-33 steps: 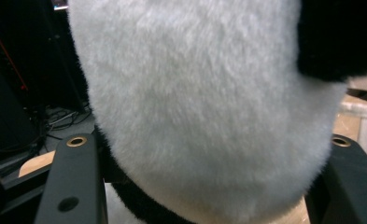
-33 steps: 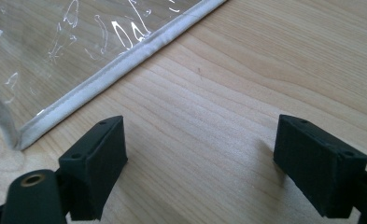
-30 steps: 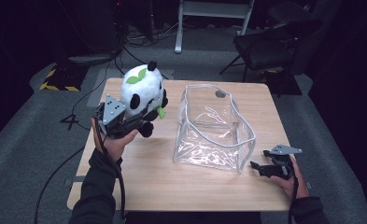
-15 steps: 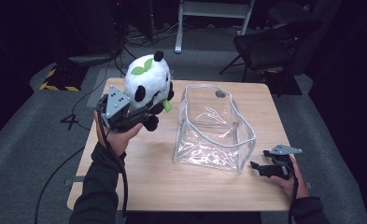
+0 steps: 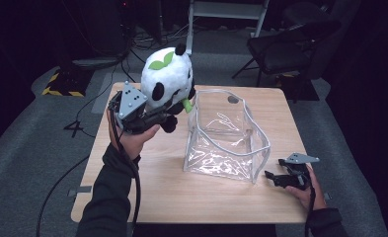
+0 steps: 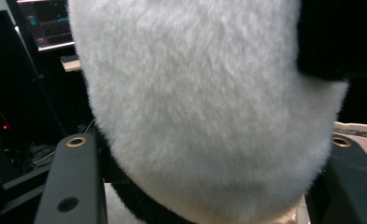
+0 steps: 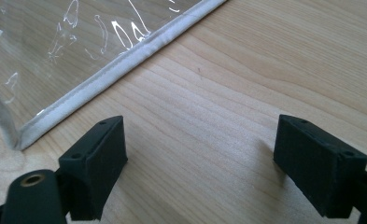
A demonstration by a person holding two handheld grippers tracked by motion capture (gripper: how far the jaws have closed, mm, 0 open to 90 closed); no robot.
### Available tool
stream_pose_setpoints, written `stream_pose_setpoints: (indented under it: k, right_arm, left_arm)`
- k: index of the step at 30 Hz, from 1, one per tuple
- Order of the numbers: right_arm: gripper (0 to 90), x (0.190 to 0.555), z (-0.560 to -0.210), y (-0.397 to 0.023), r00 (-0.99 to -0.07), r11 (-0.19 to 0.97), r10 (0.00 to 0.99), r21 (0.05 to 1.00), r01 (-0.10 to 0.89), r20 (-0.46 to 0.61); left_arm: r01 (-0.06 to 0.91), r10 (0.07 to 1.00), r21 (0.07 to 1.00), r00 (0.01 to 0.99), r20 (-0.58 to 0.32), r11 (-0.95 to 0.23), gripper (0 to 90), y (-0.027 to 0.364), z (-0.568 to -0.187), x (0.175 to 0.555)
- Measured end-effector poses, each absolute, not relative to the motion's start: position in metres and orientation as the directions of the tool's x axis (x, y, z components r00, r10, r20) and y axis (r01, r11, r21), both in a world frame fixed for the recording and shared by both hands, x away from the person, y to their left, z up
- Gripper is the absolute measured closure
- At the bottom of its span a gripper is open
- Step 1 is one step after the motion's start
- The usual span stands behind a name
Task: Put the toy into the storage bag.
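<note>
Above the surface's [image 5: 147, 197] left side, panda [image 5: 166, 81] held in the air, tilted, clamped in left hand-held gripper [image 5: 154, 114]; white fur sits between both jaws in the left gripper view [image 6: 204, 116]. Clear bag [image 5: 226, 136] stands open just right of it, mid-surface. Right hand-held gripper [image 5: 273, 177] rests low near the bag's front right corner, jaws apart, nothing between them, bag's white seam [image 7: 120, 63] just ahead.

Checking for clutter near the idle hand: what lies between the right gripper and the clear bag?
Only bare wood. In the high view the right gripper sits open just off the clear bag; its own view shows plain table up to the bag's white edge.
</note>
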State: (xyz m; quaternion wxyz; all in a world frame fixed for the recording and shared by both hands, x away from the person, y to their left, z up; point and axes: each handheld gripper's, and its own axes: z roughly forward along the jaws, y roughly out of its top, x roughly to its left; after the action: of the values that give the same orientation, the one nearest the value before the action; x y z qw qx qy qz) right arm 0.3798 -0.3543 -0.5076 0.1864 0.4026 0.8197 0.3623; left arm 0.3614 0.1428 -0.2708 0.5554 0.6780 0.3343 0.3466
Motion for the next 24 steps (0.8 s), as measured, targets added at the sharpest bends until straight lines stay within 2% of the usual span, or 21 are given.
stream_pose_setpoints:
  k: [24]
  right_arm:
    - [17.0,0.380,-0.508,-0.354,-0.607,0.414,0.794,0.744,0.524,-0.014]
  left_arm:
    - [0.032,0.775,0.983,0.620,0.122,-0.180,37.5,0.093,-0.261,0.366]
